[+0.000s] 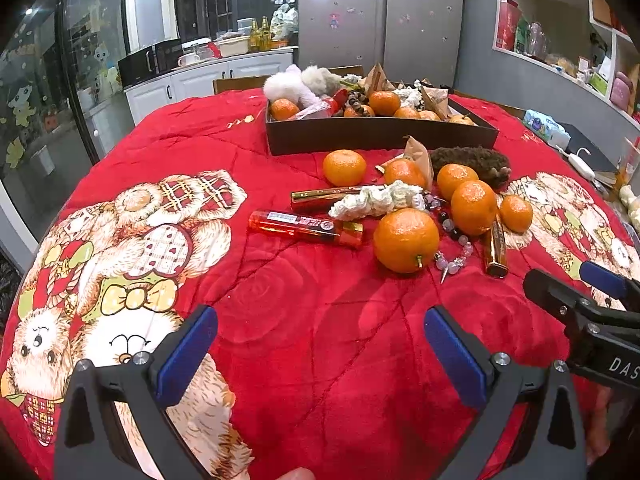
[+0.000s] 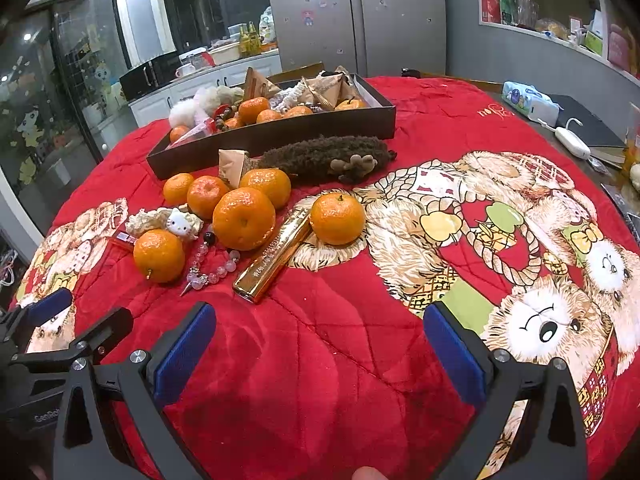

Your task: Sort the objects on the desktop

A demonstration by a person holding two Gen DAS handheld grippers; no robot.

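Left gripper [image 1: 320, 354]: held released, nothing gripped, lower centre of the left wrist view.
Red tube [image 1: 306, 227]: laid centre-left; label unreadable.
Tangerines [image 1: 406, 246]: clustered mid-frame, before the dark tray [image 1: 380, 134].
Gold tube [image 2: 272, 258]: small lettering, illegible.
Right gripper [image 2: 320, 354]: spread apart, empty; "DAS" is read on its body.

I see the box [image 1: 380, 136] at the table's far side, with mandarins and plush items inside. Before it lie loose mandarins [image 1: 406, 246], a bead bracelet [image 1: 454, 256] just right of the nearest (touching, I think), and two tubes [image 1: 306, 228] left.
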